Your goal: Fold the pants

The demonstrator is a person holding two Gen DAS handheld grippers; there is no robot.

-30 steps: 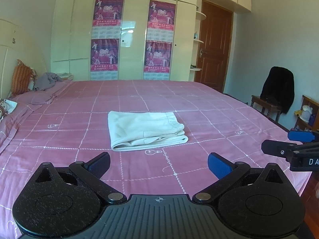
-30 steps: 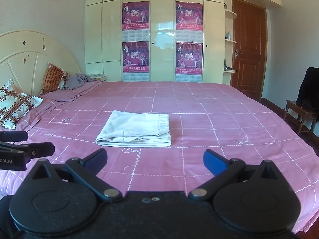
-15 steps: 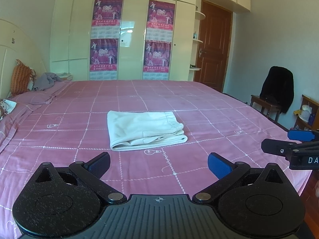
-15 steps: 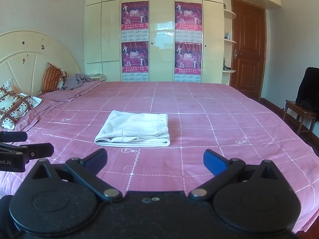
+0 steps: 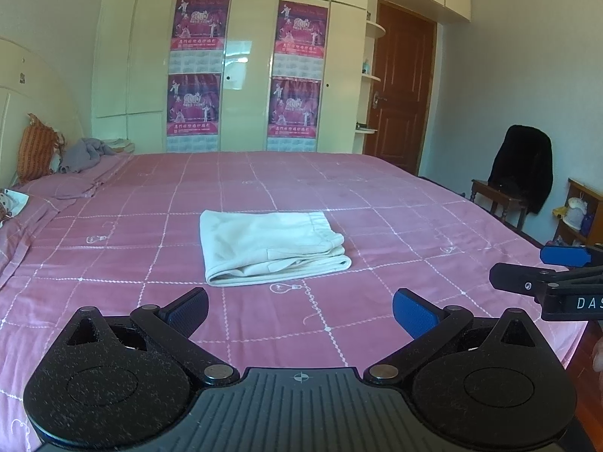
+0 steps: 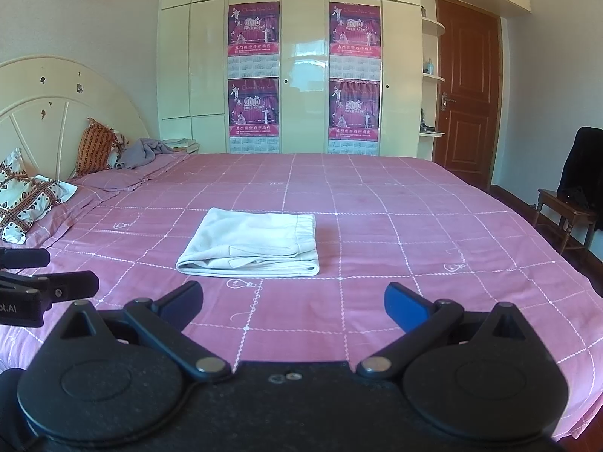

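**Pants folded, both grippers hanging back over the bed edge**

So here's where I'm at. The white pants (image 5: 269,246) are sitting folded into a neat rectangle in the middle of the pink checked bedspread (image 5: 377,196), elastic waistband facing the right side and the folded edge stacked toward me. Nothing is touching them.

My left gripper (image 5: 300,310) is spread wide, blue pads (image 5: 412,310) well apart, holding nothing, and it's hovering above the near part of the bed, short of the pants. My right gripper (image 6: 294,303) is in the same state: jaws wide apart, empty, pointed at the pants from the near side. Each one pokes into the edge of the other's camera view.

Background stuff: cream wardrobe (image 6: 301,56) with four magenta calendar posters (image 6: 253,28), brown door (image 6: 467,90) to its right, a wooden chair with a dark jacket (image 5: 522,167) draped over it, and patterned pillows (image 6: 28,197) by the headboard (image 6: 56,101).
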